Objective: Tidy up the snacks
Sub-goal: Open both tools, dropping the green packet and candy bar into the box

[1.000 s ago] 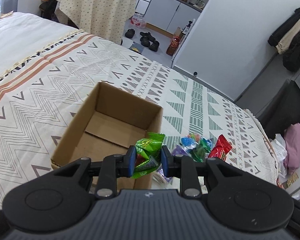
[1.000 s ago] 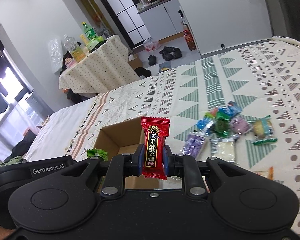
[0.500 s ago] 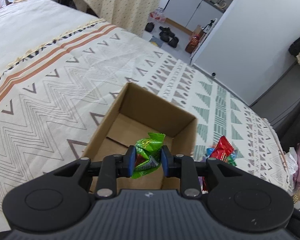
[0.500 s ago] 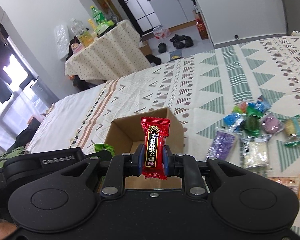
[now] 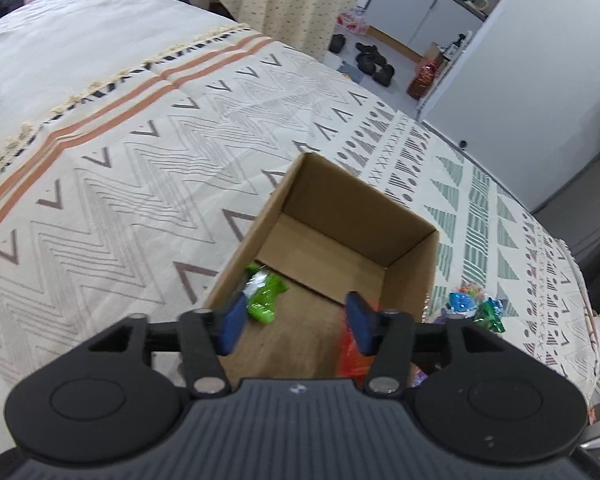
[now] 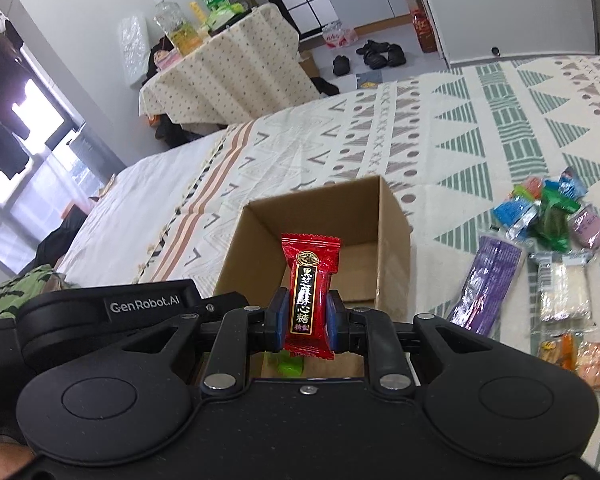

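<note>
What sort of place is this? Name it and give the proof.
Most likely a small lived-in studio flat: a bed with a patterned bedspread serves as the work surface, shoes lie on the floor, and a cloth-covered table holds drink bottles.

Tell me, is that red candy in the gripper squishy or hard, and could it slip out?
The red candy probably has a firm middle, since it stands upright between the right gripper pads without drooping. Its frilly wrapper ends look thin and crinkly, so likely floppy. The wrapper looks shiny, so it may be slippery. It seems small and light, likely to drop straight into the cardboard box.
</note>
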The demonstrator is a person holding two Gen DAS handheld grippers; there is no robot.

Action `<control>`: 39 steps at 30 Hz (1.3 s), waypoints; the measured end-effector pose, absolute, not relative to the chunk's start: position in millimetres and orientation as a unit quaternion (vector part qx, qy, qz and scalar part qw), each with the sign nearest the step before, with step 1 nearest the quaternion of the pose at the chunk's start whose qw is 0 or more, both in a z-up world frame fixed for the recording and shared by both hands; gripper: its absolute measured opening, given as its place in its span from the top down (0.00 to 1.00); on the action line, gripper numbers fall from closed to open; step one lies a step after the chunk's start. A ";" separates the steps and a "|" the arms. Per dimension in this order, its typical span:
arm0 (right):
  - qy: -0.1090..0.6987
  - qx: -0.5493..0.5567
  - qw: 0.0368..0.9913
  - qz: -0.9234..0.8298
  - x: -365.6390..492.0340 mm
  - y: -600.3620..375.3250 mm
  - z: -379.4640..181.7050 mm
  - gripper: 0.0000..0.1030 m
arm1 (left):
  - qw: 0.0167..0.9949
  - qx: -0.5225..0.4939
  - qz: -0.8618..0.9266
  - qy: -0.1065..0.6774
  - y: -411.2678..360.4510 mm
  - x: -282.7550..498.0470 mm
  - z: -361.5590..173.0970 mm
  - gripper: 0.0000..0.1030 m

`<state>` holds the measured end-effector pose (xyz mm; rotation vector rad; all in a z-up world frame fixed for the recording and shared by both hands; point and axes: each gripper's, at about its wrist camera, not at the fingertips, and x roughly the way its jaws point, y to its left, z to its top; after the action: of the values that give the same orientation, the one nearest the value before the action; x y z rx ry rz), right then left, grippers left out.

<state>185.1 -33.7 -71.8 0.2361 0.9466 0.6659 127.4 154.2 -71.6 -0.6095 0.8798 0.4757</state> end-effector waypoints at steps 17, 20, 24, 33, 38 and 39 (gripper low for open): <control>0.413 0.123 0.864 0.261 165.2 -99.7 -48.4 0.19 | 0.837 -0.248 0.234 0.428 110.9 107.4 -49.6 0.06; 0.405 0.127 0.869 0.254 162.8 -113.3 -44.4 0.14 | 0.842 -0.246 0.229 0.421 100.8 103.4 -44.1 0.00; 0.393 0.129 0.876 0.249 158.4 -128.1 -39.1 0.08 | 0.850 -0.234 0.223 0.415 85.6 99.1 -37.3 0.00; 0.368 0.139 0.888 0.239 149.1 -159.7 -29.1 0.00 | 0.870 -0.216 0.204 0.394 53.2 92.0 -20.2 0.00; 0.357 0.144 0.892 0.235 144.7 -177.2 -25.2 0.00 | 0.875 -0.208 0.199 0.388 37.7 88.5 -13.2 0.00; 0.356 0.145 0.893 0.236 144.1 -180.6 -25.0 0.00 | 0.876 -0.206 0.198 0.388 34.6 87.9 -12.3 0.00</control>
<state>144.1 -180.6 -25.0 0.3010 0.7388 0.4889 87.9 34.6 -12.3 -0.4300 0.8097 0.4140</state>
